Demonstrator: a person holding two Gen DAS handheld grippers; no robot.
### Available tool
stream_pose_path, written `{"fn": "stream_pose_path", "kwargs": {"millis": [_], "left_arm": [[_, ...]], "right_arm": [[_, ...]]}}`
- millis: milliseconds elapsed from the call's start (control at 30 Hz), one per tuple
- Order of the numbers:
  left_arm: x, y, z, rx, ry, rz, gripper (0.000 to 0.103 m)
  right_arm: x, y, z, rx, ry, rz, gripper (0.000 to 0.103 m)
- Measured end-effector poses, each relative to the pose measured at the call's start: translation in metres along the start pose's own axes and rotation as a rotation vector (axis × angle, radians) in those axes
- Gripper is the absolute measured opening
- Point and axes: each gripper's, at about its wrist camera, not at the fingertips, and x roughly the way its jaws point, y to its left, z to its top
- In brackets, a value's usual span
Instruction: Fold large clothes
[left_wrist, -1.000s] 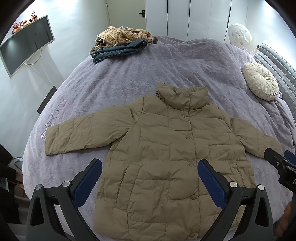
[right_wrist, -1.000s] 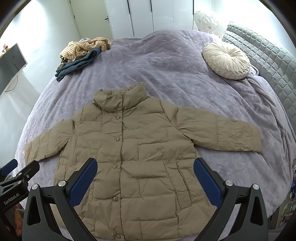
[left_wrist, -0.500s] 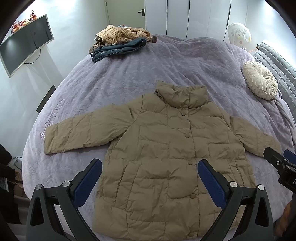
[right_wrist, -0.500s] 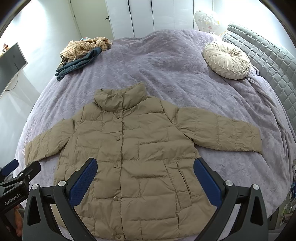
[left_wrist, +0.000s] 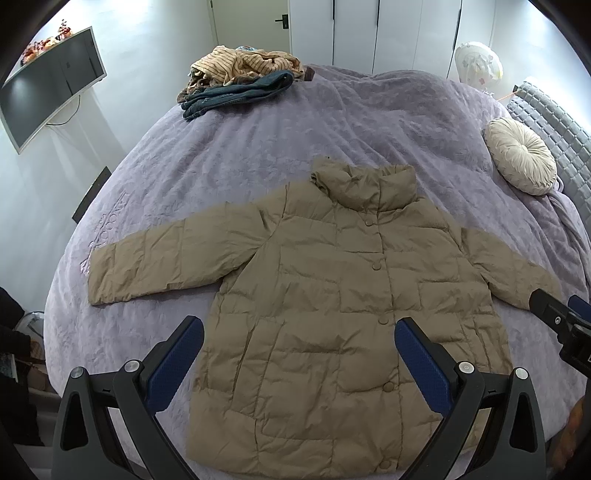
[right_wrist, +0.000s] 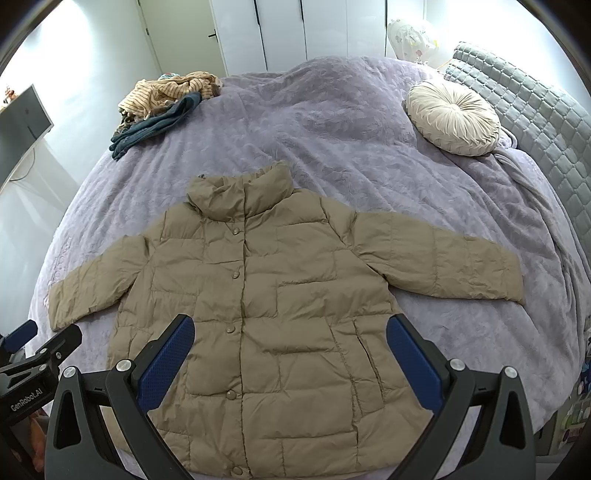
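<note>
A tan quilted puffer jacket (left_wrist: 332, 295) (right_wrist: 266, 306) lies flat and buttoned on the purple bed, front up, collar away from me, both sleeves spread out to the sides. My left gripper (left_wrist: 299, 354) hovers open above the jacket's lower left part, nothing between its blue pads. My right gripper (right_wrist: 290, 350) hovers open over the lower middle of the jacket, also holding nothing. The right gripper's tip (left_wrist: 561, 321) shows at the right edge of the left wrist view, and the left gripper's tip (right_wrist: 33, 350) at the left edge of the right wrist view.
A heap of striped and dark blue clothes (left_wrist: 240, 81) (right_wrist: 162, 103) sits at the far left of the purple bedspread (left_wrist: 332, 129). A round cream cushion (right_wrist: 452, 118) lies by the grey quilted headboard (right_wrist: 535, 110). A monitor (left_wrist: 48, 85) hangs on the left wall.
Both views have shifted slightly, and the jacket sits a touch higher in frame. The jacket itself has not moved, and both grippers stay open.
</note>
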Motion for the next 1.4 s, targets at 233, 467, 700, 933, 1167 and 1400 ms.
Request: {"fn": "stream_pose_path", "kwargs": {"millis": [233, 467, 700, 933, 1167, 1400], "left_arm": [[0.002, 0.004, 0.001, -0.003, 0.007, -0.002, 0.103], [0.008, 0.012, 0.003, -0.023, 0.036, -0.018, 0.103], [0.021, 0.028, 0.006, -0.053, 0.065, -0.003, 0.103], [0.042, 0.067, 0.001, -0.173, 0.101, -0.020, 0.103], [0.076, 0.118, -0.012, -0.204, 0.173, 0.010, 0.103], [0.125, 0.192, -0.026, -0.305, 0.208, 0.075, 0.103]], "right_arm": [[0.006, 0.005, 0.000, -0.006, 0.005, 0.002, 0.103], [0.014, 0.005, 0.000, 0.019, 0.037, 0.035, 0.103], [0.027, 0.010, -0.003, 0.032, 0.081, 0.069, 0.103], [0.047, 0.027, -0.010, 0.084, 0.129, 0.154, 0.103], [0.083, 0.056, -0.024, 0.147, 0.193, 0.267, 0.103], [0.124, 0.112, -0.042, 0.020, 0.325, 0.260, 0.103]]}}
